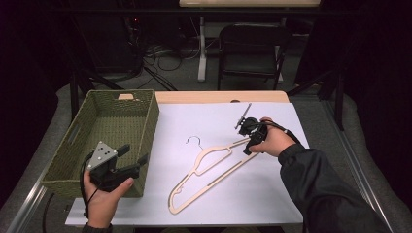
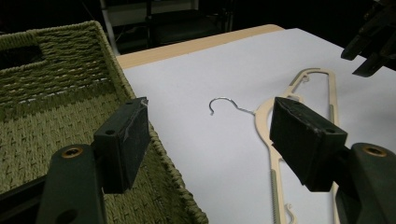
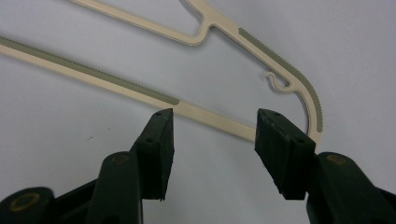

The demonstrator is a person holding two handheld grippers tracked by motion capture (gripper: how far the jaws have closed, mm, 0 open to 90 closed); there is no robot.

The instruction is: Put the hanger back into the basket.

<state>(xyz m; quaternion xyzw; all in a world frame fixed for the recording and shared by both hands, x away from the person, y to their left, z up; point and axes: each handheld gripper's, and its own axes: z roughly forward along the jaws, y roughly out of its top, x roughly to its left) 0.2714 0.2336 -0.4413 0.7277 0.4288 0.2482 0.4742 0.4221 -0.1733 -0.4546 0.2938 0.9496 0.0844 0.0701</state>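
right tongs (image 3: 210, 128) apart, hovering over the right end of the cream hanger (image 1: 214, 170), not gripping it. hanger lies flat mid surface (image 1: 272, 194). left tongs (image 2: 210, 140) apart by the green basket (image 1: 97, 104) at near left.

A green woven basket (image 1: 104, 133) sits left; a black chair (image 1: 250, 53) stands behind.

Hanger (image 3: 140, 91) cut off by the top and left edges in the right claw view, hook out of frame there. Hidden under the right claw's (image 3: 212, 140) jaw: a short stretch of the lower bar near its bend. In the left claw view, hanger's near end lost behind the left claw's (image 2: 210, 140) jaw and the bottom edge. Basket (image 2: 56, 107) cropped at left there. In the high view, basket's near wall partly covered by the left claw; right claw's tips too small and dark to separate.
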